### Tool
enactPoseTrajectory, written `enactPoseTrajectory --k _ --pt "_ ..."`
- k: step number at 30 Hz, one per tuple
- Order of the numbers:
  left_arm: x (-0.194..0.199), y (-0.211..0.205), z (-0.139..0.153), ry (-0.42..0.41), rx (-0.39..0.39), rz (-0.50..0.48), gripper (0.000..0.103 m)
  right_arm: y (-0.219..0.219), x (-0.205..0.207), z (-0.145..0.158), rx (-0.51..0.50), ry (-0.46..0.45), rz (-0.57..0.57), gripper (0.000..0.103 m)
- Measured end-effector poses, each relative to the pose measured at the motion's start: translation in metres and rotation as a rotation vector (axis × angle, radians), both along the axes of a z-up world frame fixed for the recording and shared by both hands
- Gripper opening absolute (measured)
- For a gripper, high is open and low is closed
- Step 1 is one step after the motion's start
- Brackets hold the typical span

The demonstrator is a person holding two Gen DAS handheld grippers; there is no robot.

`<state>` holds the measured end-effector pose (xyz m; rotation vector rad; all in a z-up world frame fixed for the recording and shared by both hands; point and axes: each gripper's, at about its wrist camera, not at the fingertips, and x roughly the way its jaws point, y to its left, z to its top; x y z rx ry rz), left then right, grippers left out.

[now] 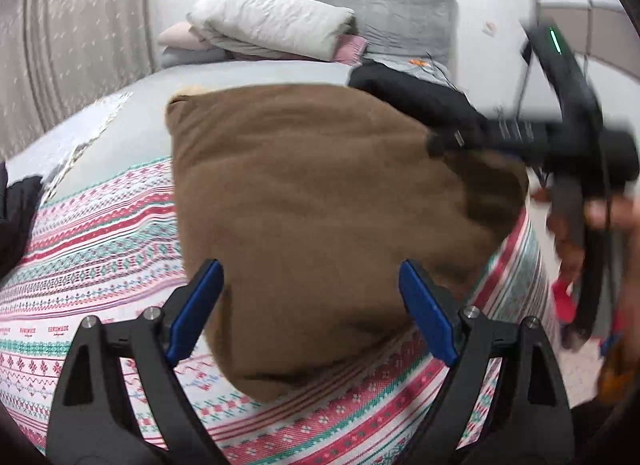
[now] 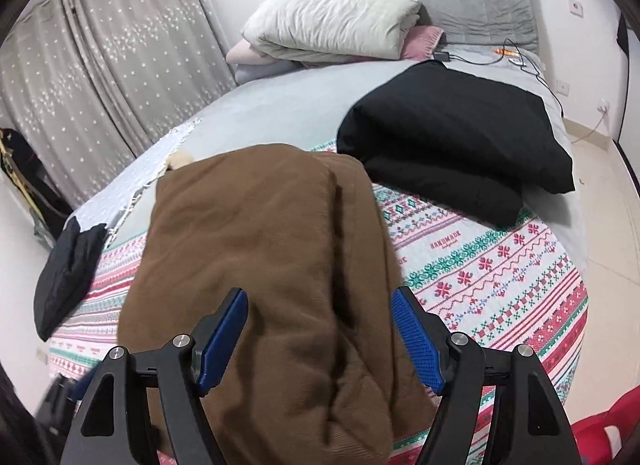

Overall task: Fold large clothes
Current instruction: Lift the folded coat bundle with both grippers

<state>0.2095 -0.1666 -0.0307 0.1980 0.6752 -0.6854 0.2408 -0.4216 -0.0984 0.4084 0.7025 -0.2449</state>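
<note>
Small black padded piece (image 2: 66,273) lay at left bed edge. Folded brown fleecy garment (image 2: 264,265) sat mid-bedspread (image 2: 500,265), woven, striped. Left gripper (image 1: 310,311) and right gripper (image 2: 318,335): blue ribbed jaws wide apart, empty, above garment. Folded black puffy garment (image 2: 452,137) lay right.

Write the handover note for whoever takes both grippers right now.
Left gripper: open, holding nothing, blue pads either side of the brown fleece garment.
Right gripper: open, empty, straddling the same garment's near end.
The brown garment lies as a folded bundle on the patterned pink-and-green bedspread.
A folded black padded garment lies farther up the bed; a smaller black garment hangs at the left edge, apparently unfolded.
Done: brown looks folded.
Left: probably tidy or move it, then the small black piece.
</note>
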Motion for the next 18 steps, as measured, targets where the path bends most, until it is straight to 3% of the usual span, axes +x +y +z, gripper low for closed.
enactPoseTrajectory --k 2,6,11,16,18 --pt "0.018 0.006 0.011 0.033 -0.033 0.04 0.091 -0.007 0.001 -0.005 0.043 -0.003 0.002 0.077" --pt "0.058 0.013 0.014 0.122 -0.087 0.11 0.095 -0.037 0.005 -0.033 0.265 0.003 0.018 0.081" --pt "0.114 0.028 -0.028 0.404 -0.152 0.199 0.095 -0.062 0.012 -0.073 0.421 0.096 0.013 0.086" --pt "0.142 0.036 -0.073 0.688 -0.376 0.14 0.097 -0.075 0.022 -0.084 0.546 0.065 0.101 0.09" --pt "0.153 0.036 -0.091 0.809 -0.46 0.112 0.097 -0.08 0.025 -0.101 0.648 0.049 0.125 0.094"
